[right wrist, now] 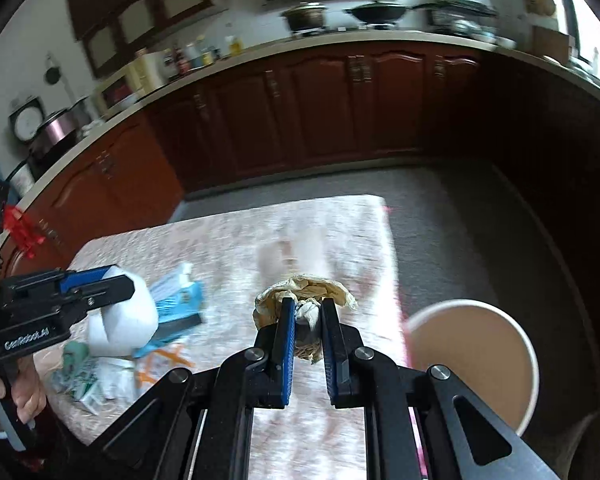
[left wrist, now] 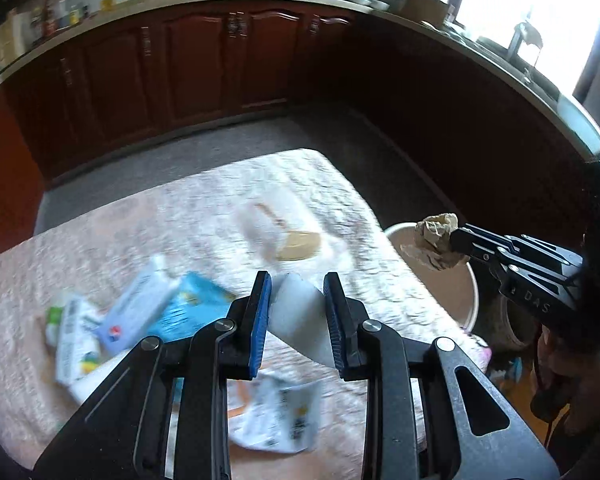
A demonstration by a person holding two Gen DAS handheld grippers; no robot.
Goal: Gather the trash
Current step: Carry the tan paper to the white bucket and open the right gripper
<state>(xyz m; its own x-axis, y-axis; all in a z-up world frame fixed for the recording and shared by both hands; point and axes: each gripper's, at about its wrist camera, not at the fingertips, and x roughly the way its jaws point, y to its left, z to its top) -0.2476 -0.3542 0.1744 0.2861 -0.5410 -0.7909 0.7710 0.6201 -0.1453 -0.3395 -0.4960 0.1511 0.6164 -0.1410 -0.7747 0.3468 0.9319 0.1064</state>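
The left tool (left wrist: 297,312) gripped a white wad (left wrist: 300,316) above the surface (left wrist: 204,200); the right tool (right wrist: 308,312) clamped crumpled brown paper (right wrist: 306,290) beside the bin (right wrist: 528,360).

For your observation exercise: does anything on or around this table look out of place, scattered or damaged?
Yes. Torn, crumpled packaging lies scattered on the table, not in the bin beside it. The left gripper grips a white piece; the right gripper grips a crumpled brown wad.
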